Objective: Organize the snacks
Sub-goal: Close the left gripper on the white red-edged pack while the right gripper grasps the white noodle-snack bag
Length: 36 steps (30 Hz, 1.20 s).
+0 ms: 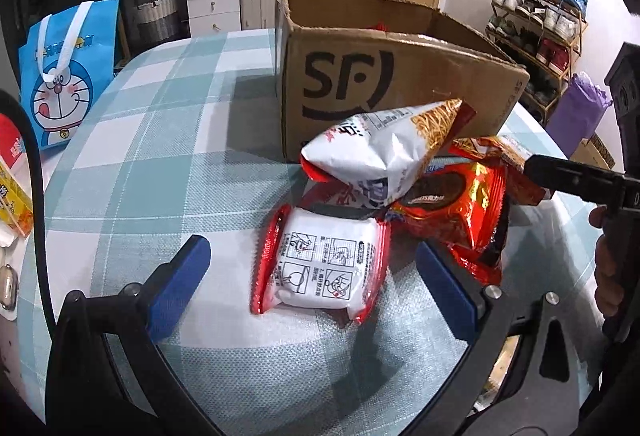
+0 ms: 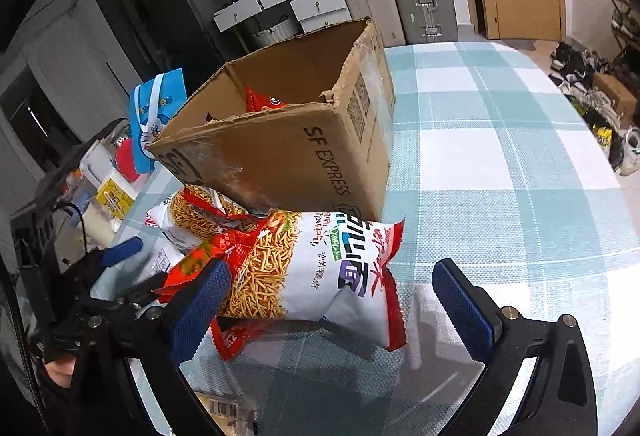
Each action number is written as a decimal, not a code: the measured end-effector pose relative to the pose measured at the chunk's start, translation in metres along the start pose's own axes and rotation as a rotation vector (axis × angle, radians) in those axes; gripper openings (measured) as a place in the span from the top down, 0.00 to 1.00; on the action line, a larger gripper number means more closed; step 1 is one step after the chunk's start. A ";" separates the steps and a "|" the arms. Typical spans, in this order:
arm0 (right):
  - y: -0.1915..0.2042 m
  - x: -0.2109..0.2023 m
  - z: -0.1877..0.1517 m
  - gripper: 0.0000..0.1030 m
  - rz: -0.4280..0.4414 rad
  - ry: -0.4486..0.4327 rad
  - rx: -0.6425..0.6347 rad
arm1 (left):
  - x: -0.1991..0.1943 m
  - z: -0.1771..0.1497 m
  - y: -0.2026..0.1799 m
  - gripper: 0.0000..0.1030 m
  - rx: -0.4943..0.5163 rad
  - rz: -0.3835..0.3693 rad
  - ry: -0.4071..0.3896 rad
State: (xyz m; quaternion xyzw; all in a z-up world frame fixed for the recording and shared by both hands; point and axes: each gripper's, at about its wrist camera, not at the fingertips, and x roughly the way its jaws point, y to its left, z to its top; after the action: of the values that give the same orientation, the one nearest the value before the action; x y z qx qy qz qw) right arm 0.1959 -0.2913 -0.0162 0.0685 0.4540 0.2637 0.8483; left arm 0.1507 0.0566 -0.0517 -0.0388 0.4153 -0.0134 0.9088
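A pile of snack packets lies on the checked tablecloth in front of an open SF cardboard box [image 1: 384, 84]. In the left wrist view my left gripper [image 1: 312, 276] is open, its blue pads either side of a white and red packet [image 1: 324, 272] lying flat. Behind it are a white noodle-snack bag [image 1: 380, 144] and a red foil packet [image 1: 456, 208]. In the right wrist view my right gripper [image 2: 332, 300] is open around a white noodle-snack bag [image 2: 320, 272], not squeezing it. The box [image 2: 288, 152] holds a red packet [image 2: 260, 102].
A blue Doraemon bag [image 1: 64, 76] stands at the table's left edge, with yellow and red items [image 1: 12, 188] near it. Suitcases, drawers and a shoe rack [image 1: 536, 20] stand beyond the table. The tablecloth [image 2: 500, 156] stretches right of the box.
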 end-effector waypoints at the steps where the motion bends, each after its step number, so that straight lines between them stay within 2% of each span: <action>1: 0.000 0.001 0.001 0.00 0.006 0.004 0.002 | 0.001 0.000 0.000 0.01 0.002 0.000 0.000; 7: -0.002 0.009 0.001 0.00 0.042 0.031 0.032 | 0.009 -0.002 -0.003 0.01 0.021 0.010 0.033; 13: 0.008 0.010 0.001 0.01 0.072 0.033 -0.007 | 0.011 -0.006 -0.004 0.01 0.022 0.010 0.051; 19: 0.023 0.015 -0.003 0.00 0.004 0.030 -0.085 | 0.013 -0.006 0.002 0.01 -0.003 -0.002 0.059; 23: 0.021 0.015 -0.006 0.01 -0.007 0.032 -0.094 | 0.013 -0.006 0.001 0.01 0.003 -0.004 0.058; 26: 0.018 0.016 -0.008 0.11 -0.020 0.031 -0.094 | 0.013 -0.007 0.001 0.01 0.005 -0.007 0.054; 36: 0.024 0.012 -0.010 0.22 -0.035 0.012 -0.148 | 0.011 -0.008 0.002 0.05 0.000 -0.019 0.050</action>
State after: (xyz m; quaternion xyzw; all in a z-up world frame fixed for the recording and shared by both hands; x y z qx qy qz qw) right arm 0.1836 -0.2661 -0.0226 -0.0041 0.4396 0.2820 0.8528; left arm 0.1521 0.0577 -0.0657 -0.0424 0.4374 -0.0228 0.8980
